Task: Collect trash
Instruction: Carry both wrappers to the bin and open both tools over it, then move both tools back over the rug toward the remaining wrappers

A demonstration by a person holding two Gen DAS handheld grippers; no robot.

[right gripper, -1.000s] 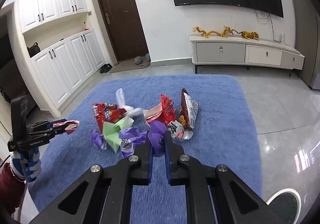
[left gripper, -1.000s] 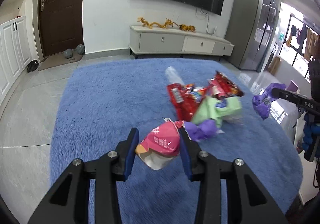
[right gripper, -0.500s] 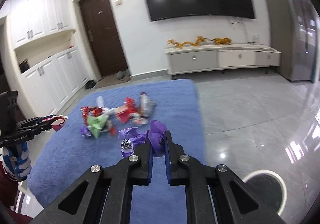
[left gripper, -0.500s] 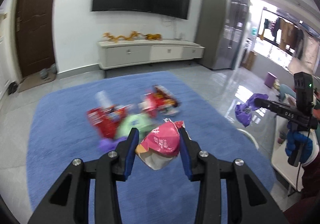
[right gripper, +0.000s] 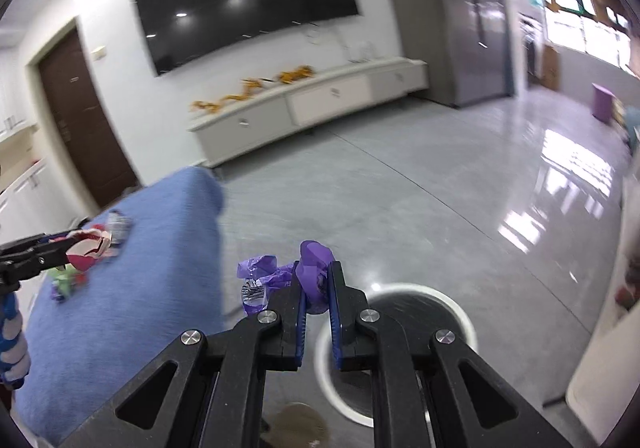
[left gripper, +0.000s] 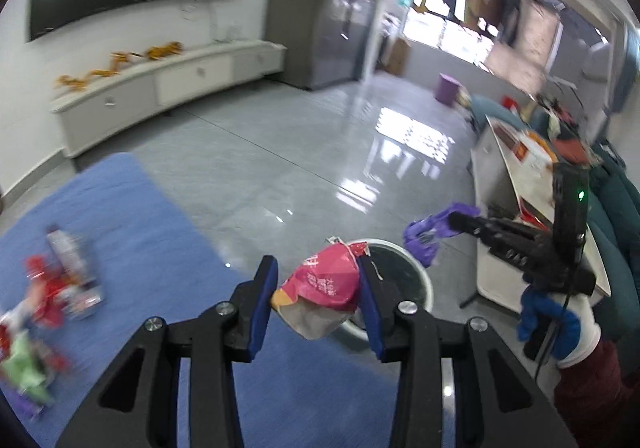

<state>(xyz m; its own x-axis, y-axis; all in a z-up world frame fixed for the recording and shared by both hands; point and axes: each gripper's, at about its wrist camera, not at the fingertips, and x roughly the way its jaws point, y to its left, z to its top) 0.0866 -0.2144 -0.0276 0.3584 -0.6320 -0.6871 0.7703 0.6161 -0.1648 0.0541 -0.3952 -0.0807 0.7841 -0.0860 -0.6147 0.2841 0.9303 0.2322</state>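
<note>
In my left gripper (left gripper: 318, 290) I hold a pink snack bag (left gripper: 320, 288), squeezed between both pads and bulging out below them. My right gripper (right gripper: 317, 288) is clamped almost fully shut on a purple wrapper (right gripper: 310, 272), whose loose end trails off to the left of the fingers. The bin (right gripper: 460, 312), round with a white rim and a dark inside, sits on the grey floor just beyond and below my right fingertips; from my left tool it shows right behind the pink bag, a little to the right. More wrappers (left gripper: 52, 296) lie on the blue rug (left gripper: 132, 248) off to the left of both tools, well away from the bin.

I judge this to be the carry to the bin. To do it well, I should bring each tool squarely over the dark opening before letting go, since both pieces are light and could drift onto the rim or the floor. The purple wrapper's trailing end should be inside the rim too. I would release one hand at a time, keeping the tools from bumping over the small opening.
</note>
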